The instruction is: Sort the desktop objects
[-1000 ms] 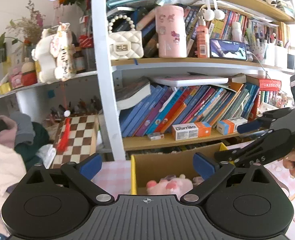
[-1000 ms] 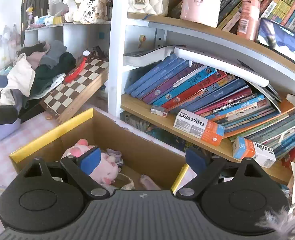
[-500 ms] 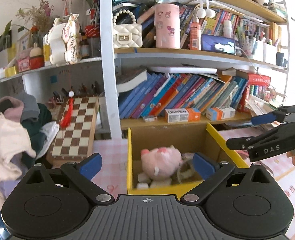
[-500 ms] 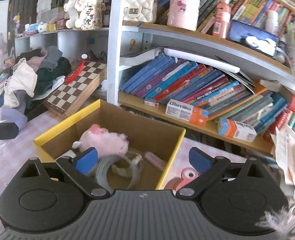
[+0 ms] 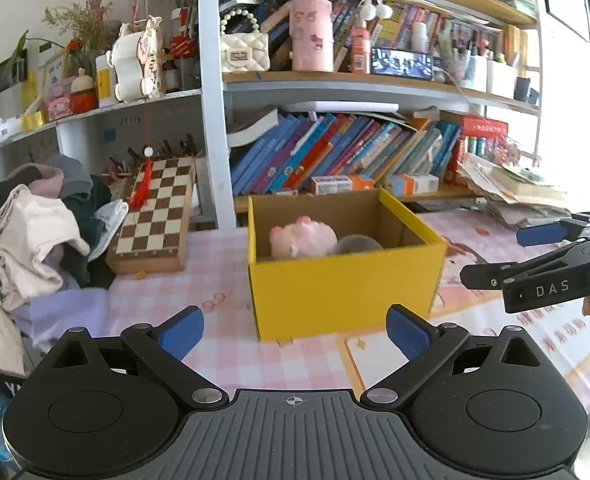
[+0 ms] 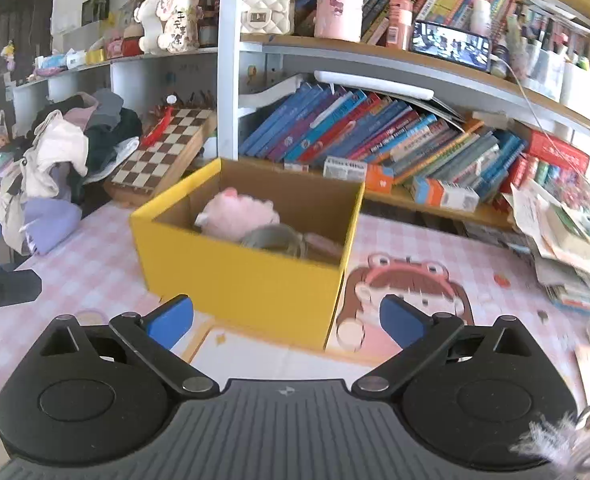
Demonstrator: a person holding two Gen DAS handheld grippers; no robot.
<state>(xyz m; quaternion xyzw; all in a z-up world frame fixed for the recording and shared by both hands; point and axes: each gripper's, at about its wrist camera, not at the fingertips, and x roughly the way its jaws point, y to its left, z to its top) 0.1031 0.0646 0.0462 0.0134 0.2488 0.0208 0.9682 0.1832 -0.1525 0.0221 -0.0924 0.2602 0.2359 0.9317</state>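
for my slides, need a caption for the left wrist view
Open left gripper faces a yellow box holding a pink plush toy.

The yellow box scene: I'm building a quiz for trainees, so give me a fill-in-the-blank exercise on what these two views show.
1. The plush toy lying inside the yellow box is ____ in colour.
2. The checkered board leaning to the left of the box is a ____.
3. The left tongs and right tongs both stand ____, holding nothing.
4. The box rests on a pink checked ____.

Missing words: pink; chessboard; open; tablecloth
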